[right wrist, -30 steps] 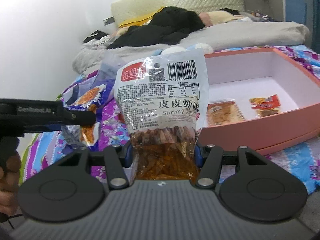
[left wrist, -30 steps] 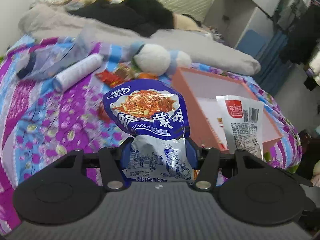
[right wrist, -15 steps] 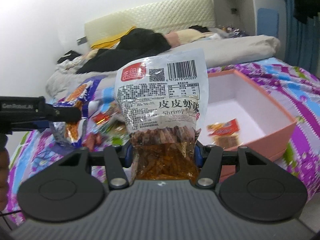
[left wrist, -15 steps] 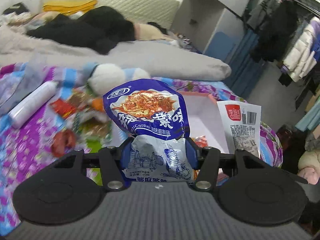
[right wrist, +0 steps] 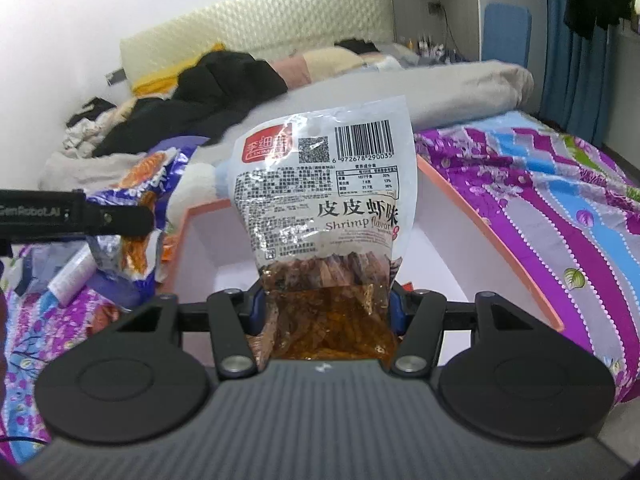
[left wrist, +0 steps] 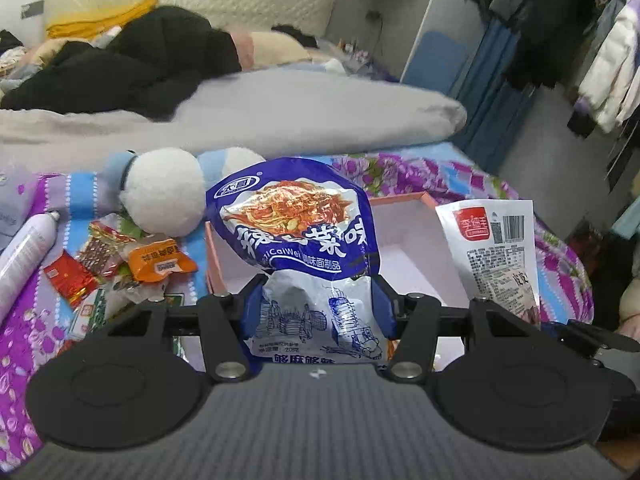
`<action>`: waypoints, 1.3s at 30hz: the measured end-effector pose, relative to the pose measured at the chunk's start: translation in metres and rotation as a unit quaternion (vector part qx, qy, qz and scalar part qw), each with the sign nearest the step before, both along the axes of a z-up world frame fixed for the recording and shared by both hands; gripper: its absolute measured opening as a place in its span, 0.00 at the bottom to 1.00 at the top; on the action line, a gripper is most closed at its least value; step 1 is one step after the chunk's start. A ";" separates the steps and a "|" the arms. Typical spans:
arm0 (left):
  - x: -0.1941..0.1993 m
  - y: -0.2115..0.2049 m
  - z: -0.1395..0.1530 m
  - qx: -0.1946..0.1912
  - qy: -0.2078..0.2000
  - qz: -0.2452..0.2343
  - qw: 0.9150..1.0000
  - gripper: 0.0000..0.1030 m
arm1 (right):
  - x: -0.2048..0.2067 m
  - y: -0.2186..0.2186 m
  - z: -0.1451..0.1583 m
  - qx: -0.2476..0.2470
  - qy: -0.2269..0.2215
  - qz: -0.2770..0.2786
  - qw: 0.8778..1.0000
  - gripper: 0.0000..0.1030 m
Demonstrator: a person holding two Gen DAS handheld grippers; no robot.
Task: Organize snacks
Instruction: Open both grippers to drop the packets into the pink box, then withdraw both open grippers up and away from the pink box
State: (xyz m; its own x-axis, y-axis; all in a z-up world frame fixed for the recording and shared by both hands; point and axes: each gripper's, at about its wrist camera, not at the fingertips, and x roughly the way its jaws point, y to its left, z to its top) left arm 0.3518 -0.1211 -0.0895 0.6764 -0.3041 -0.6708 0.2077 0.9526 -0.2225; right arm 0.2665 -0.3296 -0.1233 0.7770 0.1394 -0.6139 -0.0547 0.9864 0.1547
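Observation:
My left gripper point(left wrist: 316, 304) is shut on a blue and white noodle-snack bag point(left wrist: 296, 228), held upright over the near edge of the pink box point(left wrist: 396, 202). My right gripper point(right wrist: 324, 308) is shut on a clear shrimp-flavour snack bag point(right wrist: 324, 196), held upright above the pink box point(right wrist: 496, 236). The shrimp bag also shows at the right of the left wrist view point(left wrist: 496, 248). The blue bag and the left gripper show at the left of the right wrist view point(right wrist: 136, 200). The bags hide most of the box floor.
Several small snack packets point(left wrist: 120, 264) lie on the purple floral bedspread point(right wrist: 560, 208) left of the box. A white tube point(left wrist: 24, 256) and a white and blue plush toy point(left wrist: 164, 192) lie beside them. A grey duvet point(left wrist: 280, 116) and dark clothes lie behind.
Both grippers have moved with their bags toward and over the pink box. The views have swung right, so the box now lies straight ahead under each bag.

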 end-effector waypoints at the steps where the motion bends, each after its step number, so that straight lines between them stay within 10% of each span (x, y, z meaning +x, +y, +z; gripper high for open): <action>1: 0.009 -0.001 -0.004 0.004 0.010 -0.001 1.000 0.59 | 0.007 -0.002 -0.004 -0.004 0.006 0.000 1.000 0.56; 15: 0.057 -0.013 -0.059 0.022 0.107 -0.029 0.994 0.66 | 0.068 -0.012 -0.068 -0.011 0.125 -0.015 0.992 0.57; 21: 0.048 -0.006 -0.048 0.017 0.093 -0.018 0.995 0.76 | 0.061 -0.010 -0.063 -0.021 0.119 -0.012 0.993 0.74; 39: -0.052 0.026 0.005 0.025 -0.029 -0.017 0.999 0.76 | -0.012 0.006 -0.017 0.014 0.012 -0.005 1.000 0.74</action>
State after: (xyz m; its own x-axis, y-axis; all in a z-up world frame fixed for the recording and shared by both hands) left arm 0.3003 -0.0946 -0.0841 0.7045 -0.2947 -0.6456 0.2518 0.9543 -0.1608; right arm 0.2541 -0.3238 -0.1406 0.7630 0.1490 -0.6290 -0.0409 0.9823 0.1830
